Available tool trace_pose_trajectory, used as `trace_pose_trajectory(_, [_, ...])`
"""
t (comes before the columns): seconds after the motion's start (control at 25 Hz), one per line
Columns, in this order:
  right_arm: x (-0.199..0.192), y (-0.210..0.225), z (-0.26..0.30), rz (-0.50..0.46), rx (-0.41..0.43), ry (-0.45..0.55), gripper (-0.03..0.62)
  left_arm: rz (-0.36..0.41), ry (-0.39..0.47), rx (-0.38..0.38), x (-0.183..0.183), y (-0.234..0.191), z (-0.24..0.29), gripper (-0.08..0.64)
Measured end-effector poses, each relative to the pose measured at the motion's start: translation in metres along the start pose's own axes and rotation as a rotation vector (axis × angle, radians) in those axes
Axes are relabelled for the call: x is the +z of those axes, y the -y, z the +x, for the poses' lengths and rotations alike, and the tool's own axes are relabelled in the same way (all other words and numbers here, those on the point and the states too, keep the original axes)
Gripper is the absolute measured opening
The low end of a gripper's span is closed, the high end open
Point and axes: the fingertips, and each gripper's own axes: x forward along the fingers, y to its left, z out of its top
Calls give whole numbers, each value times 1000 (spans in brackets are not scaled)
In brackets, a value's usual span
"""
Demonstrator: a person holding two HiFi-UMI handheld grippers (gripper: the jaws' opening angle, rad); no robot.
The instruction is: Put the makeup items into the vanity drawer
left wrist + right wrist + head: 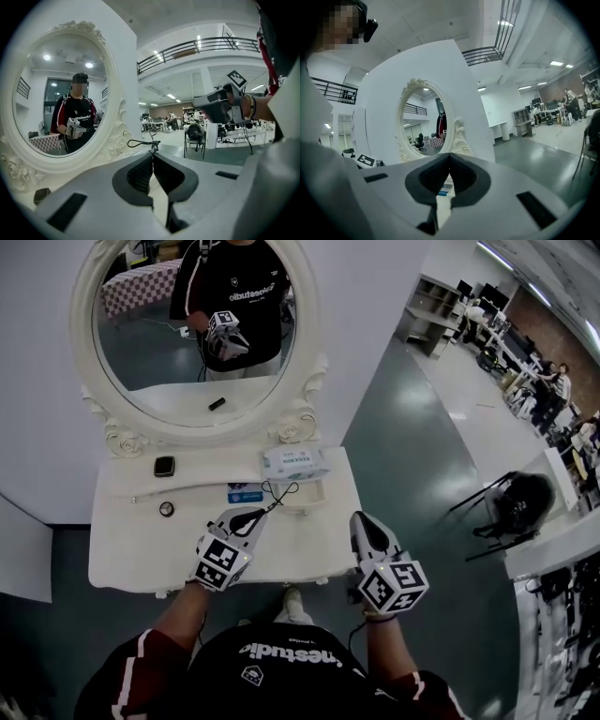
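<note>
The head view is looking steeply down onto the white vanity table [141,554] and its oval, ornate white-framed mirror [155,371]. The left gripper view is facing that mirror from close by, the right gripper view from farther back; all three are sharing it.

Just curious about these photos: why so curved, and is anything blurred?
Head view: wide lens bows the vanity table. Left gripper view: black corners, bulging mirror, mosaic over the reflected face; thin black cord at the left gripper is sharp. Right gripper view: same bulge, bright ceiling lights.
</note>
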Motion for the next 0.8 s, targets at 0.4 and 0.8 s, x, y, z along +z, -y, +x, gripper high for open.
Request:
trace_pose_trajectory(0.4, [-4, 50, -2, 27, -7, -10, 3, 13, -100, -61, -20, 20, 69, 9])
trace_pose_trajectory(0.8, [1, 89, 2, 26, -22, -13, 3, 6, -201, -101, -47, 21, 123, 9])
